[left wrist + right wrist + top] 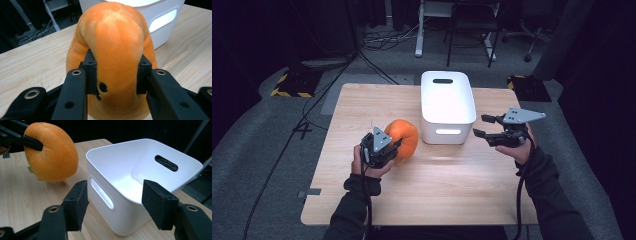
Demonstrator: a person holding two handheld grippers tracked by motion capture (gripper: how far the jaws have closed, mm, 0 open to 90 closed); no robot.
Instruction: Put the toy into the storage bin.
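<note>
While the left tongs (398, 145) pinched the plush pumpkin (404, 137), the bin (447, 102) sat near the far edge of the wood surface (452, 185), approx. mid-width. The pumpkin was just left of the bin's near-left corner, close but w/ a gap between them. In the left gripper view the two black jaws pressed deep into the pumpkin (116, 50) from both sides, squashing a fold of orange fabric between the pads; a small dark hole showed in the plush low down, betw. the jaws. In the right gripper view the pumpkin (53, 155) hung clear of the surface, a shadow under it, left of the bin (135, 195) w/ the left tongs (31, 142) biting into its upper left.

The right tongs (482, 126) stood just right of the bin's near-right corner, pointing toward the bin, spread, nothing between the pads. In the right gripper view the right tongs (116, 201) framed the bin's near corner, not touching it. The bin was white, rectangular, open-topped, w/ a slot handle in each short wall. Inside nothing showed but bare white floor and walls.

The person's left hand (367, 167) was left of and nearer than the bin; the right hand (522, 150) right of it.
</note>
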